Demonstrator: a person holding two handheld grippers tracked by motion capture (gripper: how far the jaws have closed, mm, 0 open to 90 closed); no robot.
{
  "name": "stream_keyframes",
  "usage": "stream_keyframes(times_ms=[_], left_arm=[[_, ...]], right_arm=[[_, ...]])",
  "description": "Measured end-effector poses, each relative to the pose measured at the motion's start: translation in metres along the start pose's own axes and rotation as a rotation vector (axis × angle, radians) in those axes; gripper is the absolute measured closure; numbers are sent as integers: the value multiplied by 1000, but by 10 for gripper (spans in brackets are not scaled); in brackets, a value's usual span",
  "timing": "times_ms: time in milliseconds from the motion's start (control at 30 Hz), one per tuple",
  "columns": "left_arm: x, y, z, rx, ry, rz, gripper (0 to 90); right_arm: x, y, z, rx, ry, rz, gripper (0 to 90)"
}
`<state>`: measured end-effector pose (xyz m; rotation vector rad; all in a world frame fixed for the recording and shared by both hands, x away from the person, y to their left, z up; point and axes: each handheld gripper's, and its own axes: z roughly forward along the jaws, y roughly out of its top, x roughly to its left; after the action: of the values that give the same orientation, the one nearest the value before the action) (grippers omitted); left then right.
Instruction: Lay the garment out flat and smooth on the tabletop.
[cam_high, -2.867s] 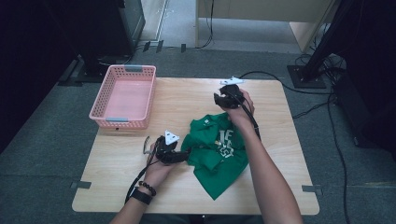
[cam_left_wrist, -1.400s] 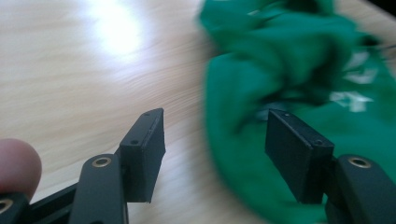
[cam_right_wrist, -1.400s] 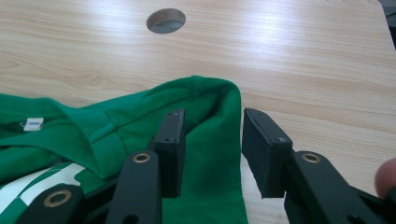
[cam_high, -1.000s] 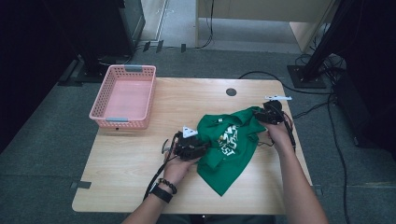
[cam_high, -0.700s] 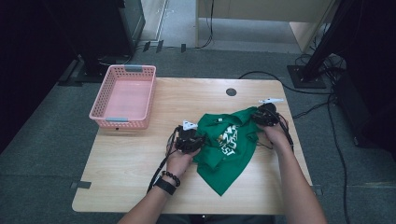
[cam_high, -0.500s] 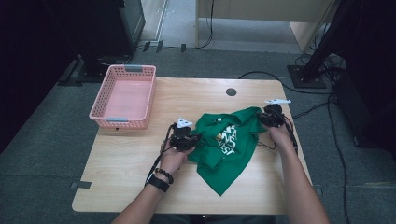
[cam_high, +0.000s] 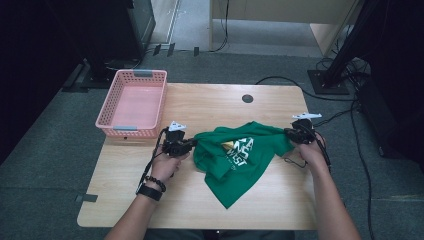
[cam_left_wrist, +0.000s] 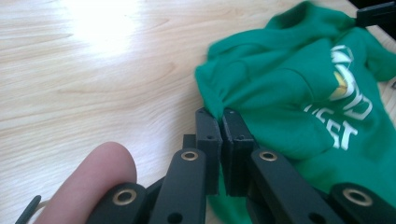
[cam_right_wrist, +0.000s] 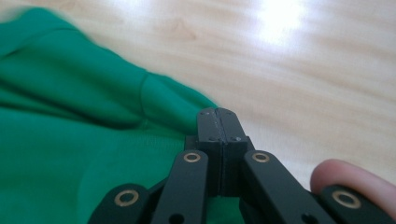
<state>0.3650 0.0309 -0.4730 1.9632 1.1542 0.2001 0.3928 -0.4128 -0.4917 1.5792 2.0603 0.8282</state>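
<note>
A green T-shirt (cam_high: 240, 155) with white print lies crumpled on the wooden table (cam_high: 215, 105), pulled out sideways between my two grippers. My left gripper (cam_high: 192, 145) is at the shirt's left edge. In the left gripper view its jaws are shut (cam_left_wrist: 220, 119) with a fold of the green shirt (cam_left_wrist: 289, 88) pinched at their tips. My right gripper (cam_high: 290, 132) is at the shirt's right end. There its jaws are shut (cam_right_wrist: 217, 116) on the edge of the green cloth (cam_right_wrist: 70, 93), which runs under them.
A pink plastic basket (cam_high: 102, 116) stands at the table's back left, close behind my left hand. A dark round cable hole (cam_high: 247, 98) sits at the back middle. Bare wood lies in front of the shirt and along the back edge.
My left gripper has moved left and a little farther from me, drawing the shirt's left edge with it. My right gripper has shifted slightly right and nearer. The shirt now spreads wider.
</note>
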Motion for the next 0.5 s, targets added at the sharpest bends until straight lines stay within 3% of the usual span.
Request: stream_keyframes(times_ms=[133, 200, 367, 500], left_arm=[[1, -8, -6, 37, -31, 44, 893], [2, -14, -9, 62, -60, 72, 892], [6, -27, -15, 102, -99, 116, 891], [6, -36, -18, 118, -120, 135, 889]], right_arm=[[3, -12, -5, 39, 38, -45, 900], [12, -22, -11, 80, 70, -123, 900], [16, -34, -24, 108, 120, -176, 900], [20, -49, -35, 112, 147, -185, 900]])
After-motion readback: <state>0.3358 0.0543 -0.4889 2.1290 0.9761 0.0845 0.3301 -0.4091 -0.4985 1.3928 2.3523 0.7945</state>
